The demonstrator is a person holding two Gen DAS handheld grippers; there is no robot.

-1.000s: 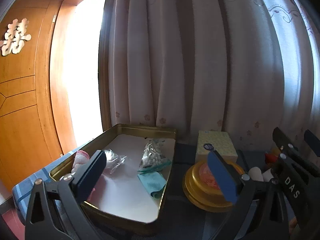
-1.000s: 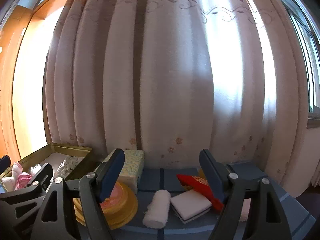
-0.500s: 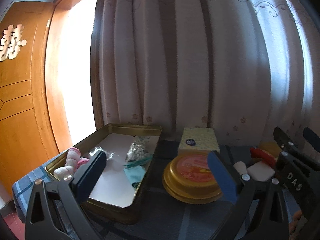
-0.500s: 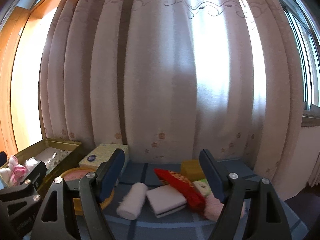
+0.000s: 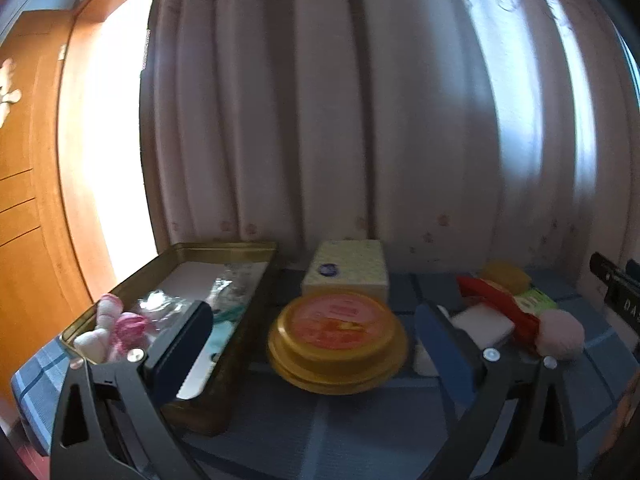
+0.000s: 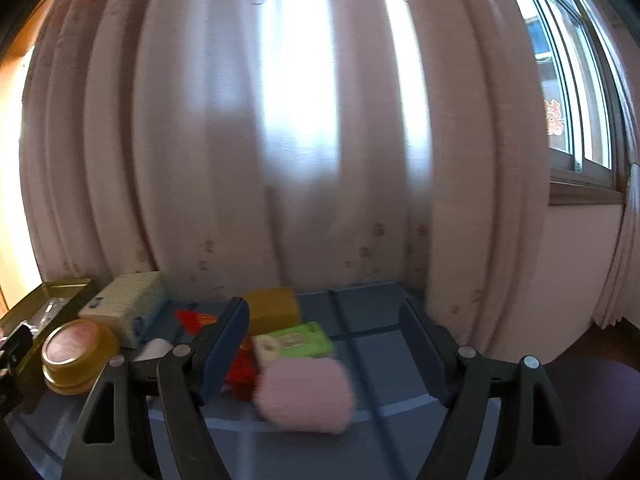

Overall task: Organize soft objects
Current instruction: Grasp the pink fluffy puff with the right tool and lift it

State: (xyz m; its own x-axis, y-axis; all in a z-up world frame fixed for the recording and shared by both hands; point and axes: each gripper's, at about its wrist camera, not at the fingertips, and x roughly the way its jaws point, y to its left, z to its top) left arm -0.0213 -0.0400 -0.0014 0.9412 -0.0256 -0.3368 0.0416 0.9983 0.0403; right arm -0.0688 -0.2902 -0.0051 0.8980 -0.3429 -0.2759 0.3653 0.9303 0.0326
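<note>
A gold tin tray (image 5: 224, 249) at the left holds pink and white soft rolls (image 5: 108, 326), clear bags and a teal cloth. My left gripper (image 5: 316, 348) is open and empty, in front of the round gold tin (image 5: 338, 336). On the blue checked cloth to the right lie a pink fluffy ball (image 5: 560, 334), a red pouch (image 5: 496, 304), a white pad (image 5: 482, 322), a green packet (image 6: 296, 340) and a yellow sponge (image 6: 272, 308). My right gripper (image 6: 328, 344) is open and empty, with the pink ball (image 6: 306, 394) low between its fingers.
A pale yellow tissue box (image 5: 346, 266) stands behind the round tin. A pink curtain (image 5: 360, 120) hangs close behind the table. A wooden door (image 5: 24, 200) is at the left and a window (image 6: 568, 80) at the right. The table's right edge (image 6: 460, 396) drops off.
Both views have swung to the right. The tray has slid to the left of the left view, and the pink ball and green packet have come between the right gripper's fingers.
</note>
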